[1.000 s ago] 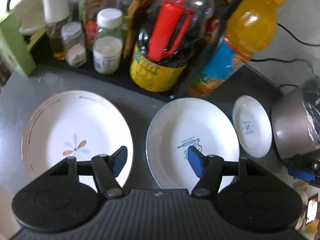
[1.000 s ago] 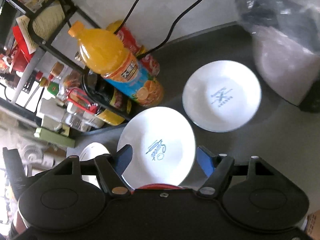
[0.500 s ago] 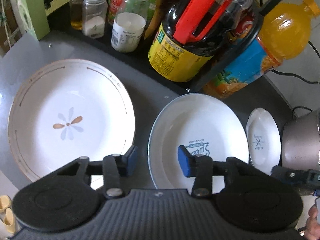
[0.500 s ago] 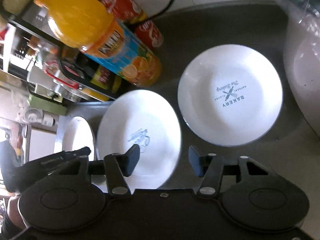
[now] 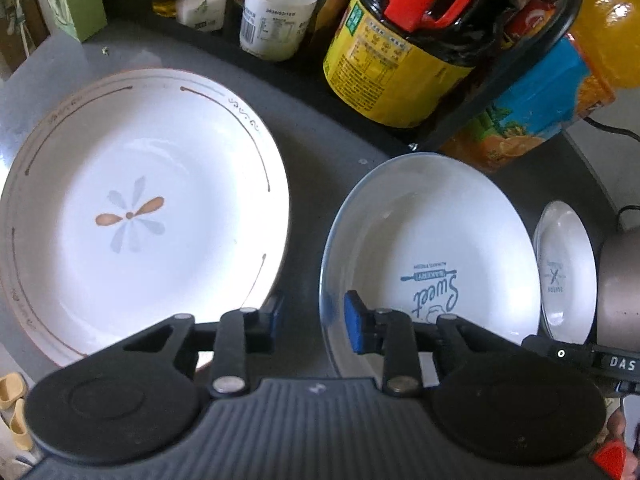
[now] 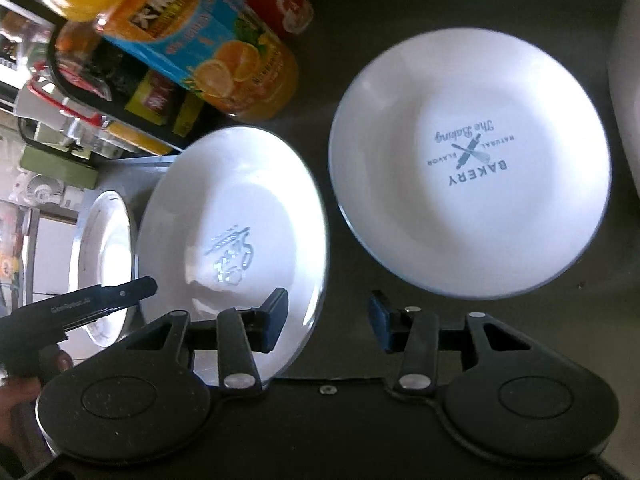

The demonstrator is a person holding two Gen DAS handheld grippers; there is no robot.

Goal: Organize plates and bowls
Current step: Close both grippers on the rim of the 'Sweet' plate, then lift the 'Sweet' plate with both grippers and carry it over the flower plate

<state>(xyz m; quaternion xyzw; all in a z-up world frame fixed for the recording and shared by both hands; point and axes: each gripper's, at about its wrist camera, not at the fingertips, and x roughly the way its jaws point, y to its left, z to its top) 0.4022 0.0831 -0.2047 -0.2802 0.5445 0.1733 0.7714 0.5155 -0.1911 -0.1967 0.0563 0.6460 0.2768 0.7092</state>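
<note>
narrow bare countertop [image 5: 306, 216] between plates; bottles [image 5: 400, 60] crowd behind

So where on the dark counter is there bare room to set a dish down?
Bare counter shows in front of the Bakery plate, and a narrow strip between the flower plate and the Sweet plate. Behind the plates it is crowded with the orange drink bottle, dark jar and small bottles.

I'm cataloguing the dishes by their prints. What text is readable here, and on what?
"BAKERY", "NATURAL FLAVOR", "The Baking": small white plate.
"Sweet", "BAKERY": middle white blue-rimmed plate.
"DAS": black gripper body.
Blurred: yellow label of dark sauce jug, orange drink bottle.
</note>
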